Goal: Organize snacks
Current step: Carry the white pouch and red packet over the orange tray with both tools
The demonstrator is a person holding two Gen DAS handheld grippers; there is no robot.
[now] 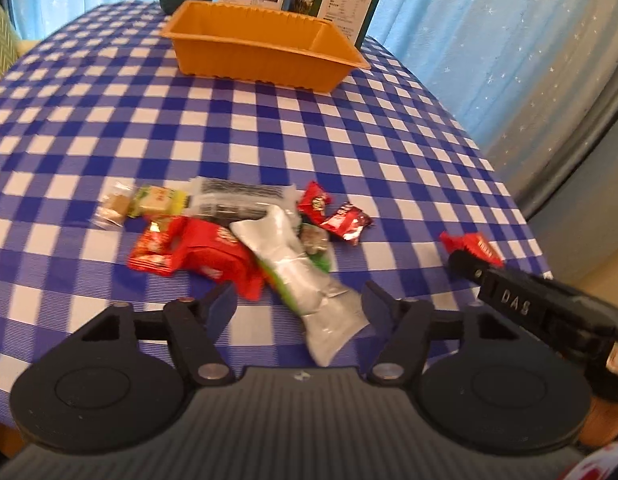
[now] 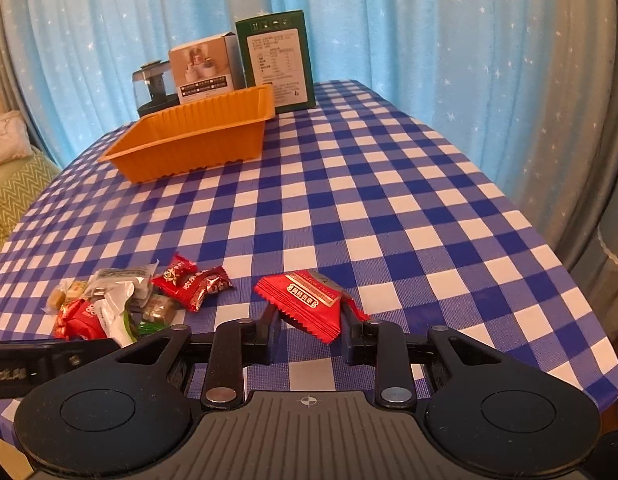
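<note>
Being clamped in the right claw (image 2: 311, 326), a red packet (image 2: 305, 300) is held well short of the orange tray (image 2: 189, 148); left claw (image 1: 297, 304) straddling a silver pouch (image 1: 305, 280), apart.

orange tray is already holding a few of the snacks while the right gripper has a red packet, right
Not quite: the orange tray is empty, as the right wrist view shows. The snacks lie on the checked tablecloth. The right gripper does hold a red packet.

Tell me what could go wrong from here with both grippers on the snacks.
The right gripper pinches only the near edge of the red packet, so it might slip on the way to the orange tray. The left gripper straddles the silver pouch, which overlaps the red wrapper; lifting may drag neighbours along.
</note>
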